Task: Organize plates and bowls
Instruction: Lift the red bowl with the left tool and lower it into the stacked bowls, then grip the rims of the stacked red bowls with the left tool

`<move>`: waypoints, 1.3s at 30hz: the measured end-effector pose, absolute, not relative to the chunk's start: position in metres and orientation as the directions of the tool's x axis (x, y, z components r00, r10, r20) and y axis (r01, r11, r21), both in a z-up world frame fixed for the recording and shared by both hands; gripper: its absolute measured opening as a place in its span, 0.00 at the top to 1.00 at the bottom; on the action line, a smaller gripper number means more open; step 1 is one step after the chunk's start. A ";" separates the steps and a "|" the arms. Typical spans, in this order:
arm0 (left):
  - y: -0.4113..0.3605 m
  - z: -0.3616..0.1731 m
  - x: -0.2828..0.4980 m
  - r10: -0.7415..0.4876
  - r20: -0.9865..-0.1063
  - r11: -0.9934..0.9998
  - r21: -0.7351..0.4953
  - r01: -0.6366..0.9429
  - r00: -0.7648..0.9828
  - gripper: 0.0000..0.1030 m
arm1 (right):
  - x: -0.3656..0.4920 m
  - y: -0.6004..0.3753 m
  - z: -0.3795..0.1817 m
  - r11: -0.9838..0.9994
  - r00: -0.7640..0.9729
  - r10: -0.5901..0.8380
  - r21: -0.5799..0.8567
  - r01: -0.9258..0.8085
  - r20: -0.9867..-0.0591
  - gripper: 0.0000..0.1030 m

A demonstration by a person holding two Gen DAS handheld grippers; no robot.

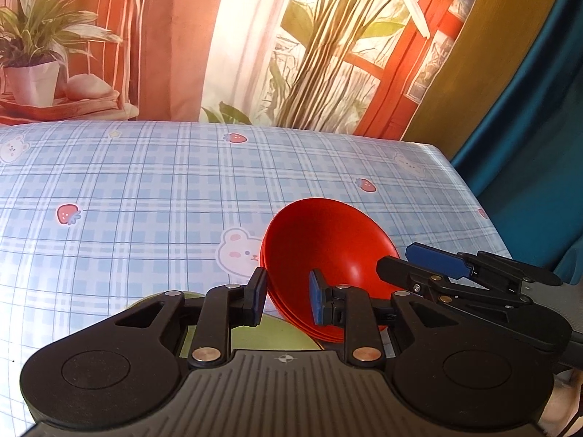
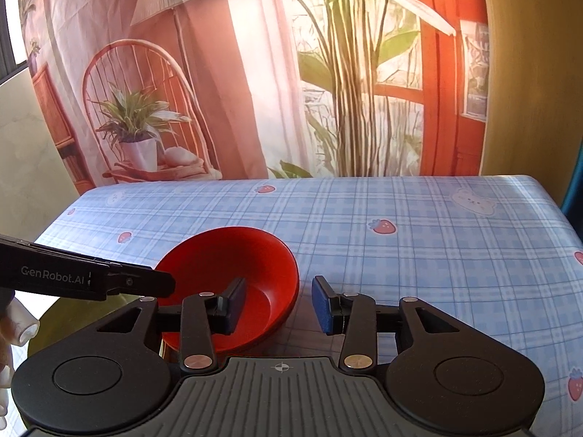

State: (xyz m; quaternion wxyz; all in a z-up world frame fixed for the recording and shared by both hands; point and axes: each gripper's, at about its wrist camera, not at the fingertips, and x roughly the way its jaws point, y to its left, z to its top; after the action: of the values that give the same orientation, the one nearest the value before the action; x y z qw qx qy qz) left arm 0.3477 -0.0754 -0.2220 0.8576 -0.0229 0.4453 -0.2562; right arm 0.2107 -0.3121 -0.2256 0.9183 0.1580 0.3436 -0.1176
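A red bowl (image 1: 328,247) sits tilted on what looks like a stack of red bowls, over a green plate (image 1: 269,335) on the checked tablecloth. My left gripper (image 1: 286,296) is open, its fingers straddling the bowl's near rim; I cannot tell if they touch. The bowl also shows in the right wrist view (image 2: 233,266). My right gripper (image 2: 278,306) is open, its left finger inside the bowl and its right finger outside the rim. It also shows at the right in the left wrist view (image 1: 437,262). The left gripper reaches in from the left (image 2: 109,280).
The table (image 2: 419,240) has a blue checked cloth with bears and strawberries. A printed backdrop hangs behind the far edge. The table's right edge drops off beside a teal curtain (image 1: 528,145). The green plate's edge shows dimly at lower left (image 2: 62,313).
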 end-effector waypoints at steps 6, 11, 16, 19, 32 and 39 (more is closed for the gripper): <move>-0.078 -0.228 0.354 -0.454 -0.763 0.872 -0.274 0.407 0.460 0.74 | 0.211 -0.314 -0.239 0.909 0.723 -0.086 0.243 0.338 -0.685 0.64; -0.081 -0.233 0.356 -0.453 -0.769 0.872 -0.277 0.404 0.451 0.74 | 0.205 -0.315 -0.248 0.894 0.731 -0.064 0.286 0.344 -0.679 0.64; -0.083 -0.238 0.358 -0.464 -0.770 0.865 -0.288 0.411 0.437 0.74 | 0.203 -0.316 -0.252 0.890 0.739 -0.054 0.303 0.340 -0.672 0.65; -0.085 -0.239 0.356 -0.475 -0.766 0.858 -0.294 0.421 0.433 0.74 | 0.202 -0.315 -0.254 0.890 0.737 -0.053 0.302 0.341 -0.674 0.66; -0.096 -0.231 0.342 -0.479 -0.752 0.841 -0.246 0.482 0.453 0.77 | 0.187 -0.316 -0.259 0.851 0.744 -0.043 0.366 0.377 -0.667 0.78; -0.101 -0.224 0.331 -0.490 -0.750 0.828 -0.241 0.506 0.444 0.77 | 0.174 -0.317 -0.248 0.842 0.747 -0.078 0.358 0.404 -0.660 0.78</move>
State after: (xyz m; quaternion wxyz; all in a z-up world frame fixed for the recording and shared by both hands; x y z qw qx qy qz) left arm 0.3309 -0.1011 -0.2235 0.8497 0.0091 0.4384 -0.2929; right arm 0.1740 -0.3173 -0.2479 0.9014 0.2473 0.3293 -0.1336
